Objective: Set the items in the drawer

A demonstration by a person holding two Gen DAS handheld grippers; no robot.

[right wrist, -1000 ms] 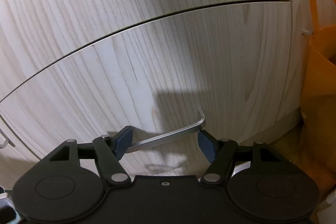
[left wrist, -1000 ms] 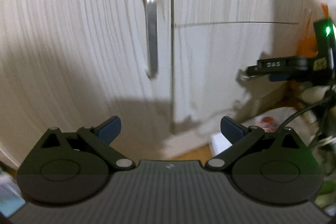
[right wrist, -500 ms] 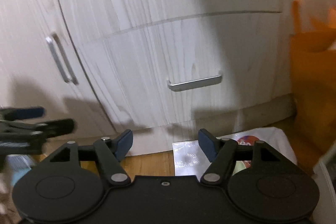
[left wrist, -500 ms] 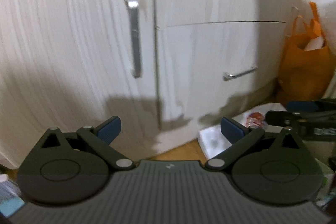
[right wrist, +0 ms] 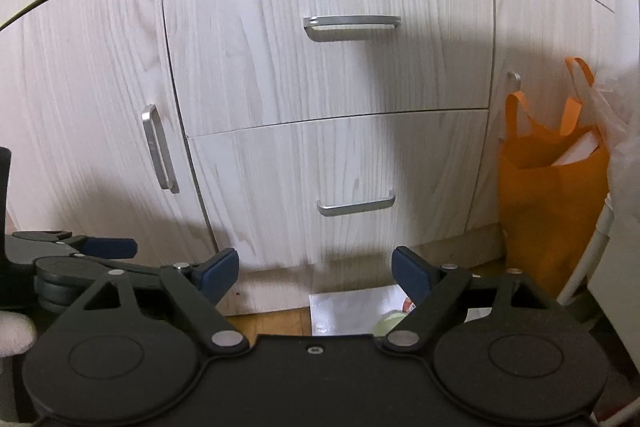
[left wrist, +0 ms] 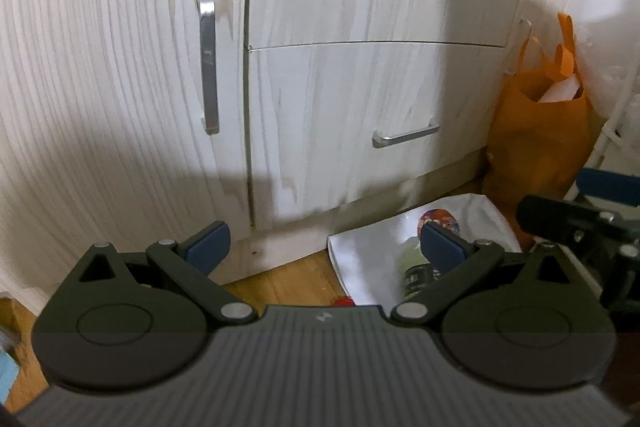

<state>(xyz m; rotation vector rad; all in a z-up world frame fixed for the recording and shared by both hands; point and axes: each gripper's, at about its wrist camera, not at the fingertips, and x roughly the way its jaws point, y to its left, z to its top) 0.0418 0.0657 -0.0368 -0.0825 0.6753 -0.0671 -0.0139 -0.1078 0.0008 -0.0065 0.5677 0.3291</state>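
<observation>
Since a second ago the right gripper [right wrist: 314, 269] has pulled back from the lower drawer's handle [right wrist: 356, 205], its jaws opening with nothing between them, and both drawers now sit shut at twelve o'clock. Judged from that, it has let go to fetch the items: a white glossy packet [left wrist: 384, 251] on the floor at six o'clock below the lower drawer [right wrist: 340, 183]. Left gripper [left wrist: 324, 247] hangs spread and empty.
</observation>
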